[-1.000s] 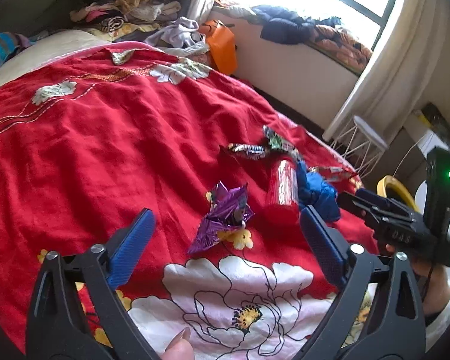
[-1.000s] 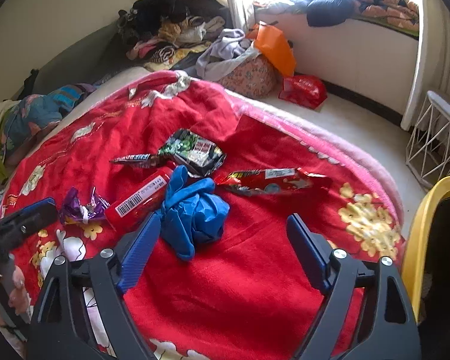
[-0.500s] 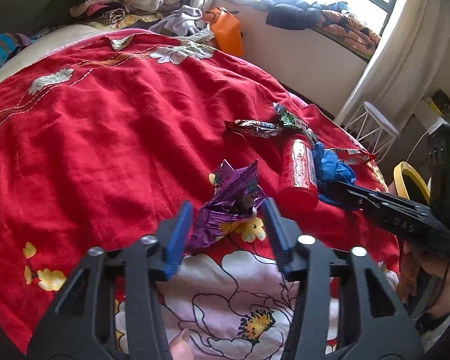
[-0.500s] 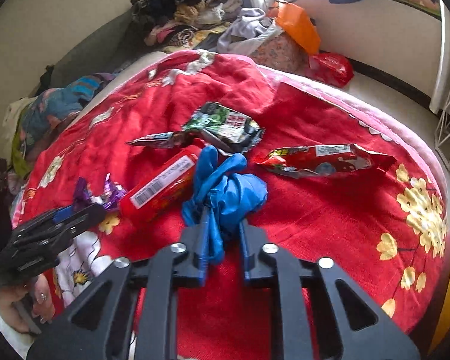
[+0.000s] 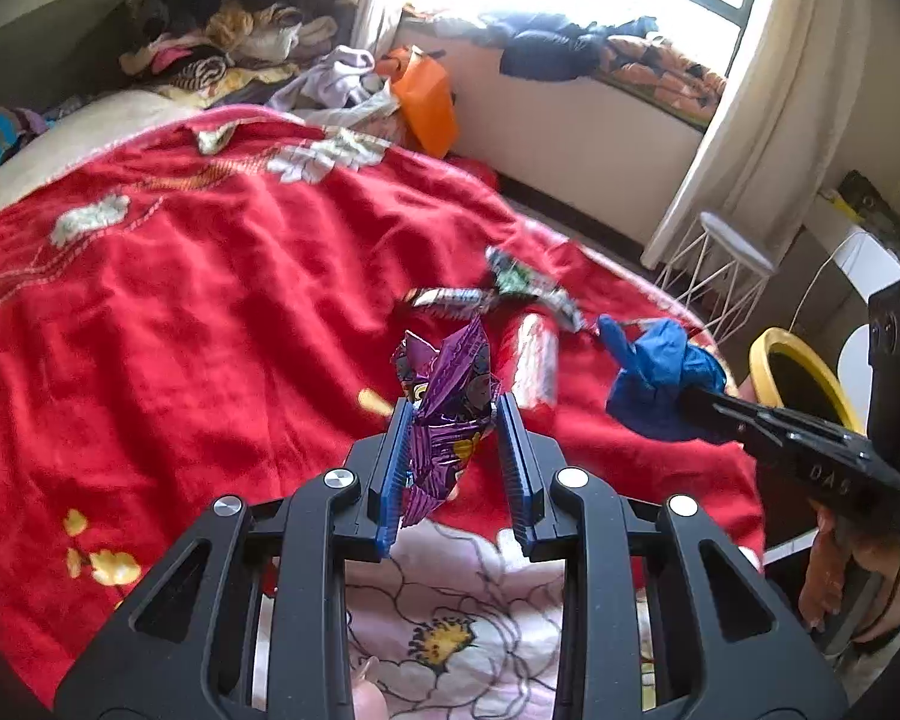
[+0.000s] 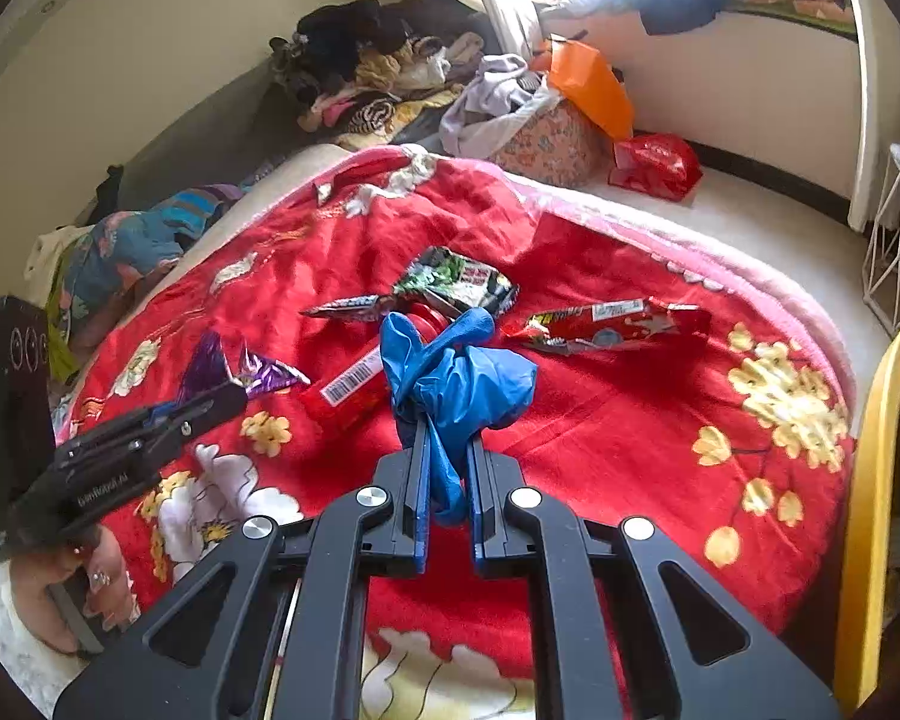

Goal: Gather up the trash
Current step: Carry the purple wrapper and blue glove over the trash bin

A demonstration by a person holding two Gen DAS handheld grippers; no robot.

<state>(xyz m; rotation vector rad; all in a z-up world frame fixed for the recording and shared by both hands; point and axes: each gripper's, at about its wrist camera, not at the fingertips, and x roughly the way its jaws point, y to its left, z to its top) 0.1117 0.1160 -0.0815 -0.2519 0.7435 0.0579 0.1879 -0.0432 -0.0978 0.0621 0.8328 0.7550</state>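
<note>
A: Tongs first, left side?

B: Left tongs (image 5: 453,420) pinch a crumpled purple wrapper (image 5: 450,402); their jaws are closing on it, and it stands up clear of the red blanket (image 5: 210,312).

A: And on the bed past it?

B: A red tube (image 6: 354,387) with a barcode lies on the blanket, just beyond it a long dark wrapper (image 6: 354,306) and a green-and-black packet (image 6: 459,282), touching or overlapping.

A: Further right?

B: Right tongs (image 6: 447,456) are nearly pressed together, jaws closing, pinching a blue glove (image 6: 462,378) that bunches above the tips. Right of the glove a red snack packet (image 6: 612,324) lies flat on the blanket.

A: The edge?

B: A yellow bin (image 5: 801,375) stands beside the bed, at the far right.
</note>
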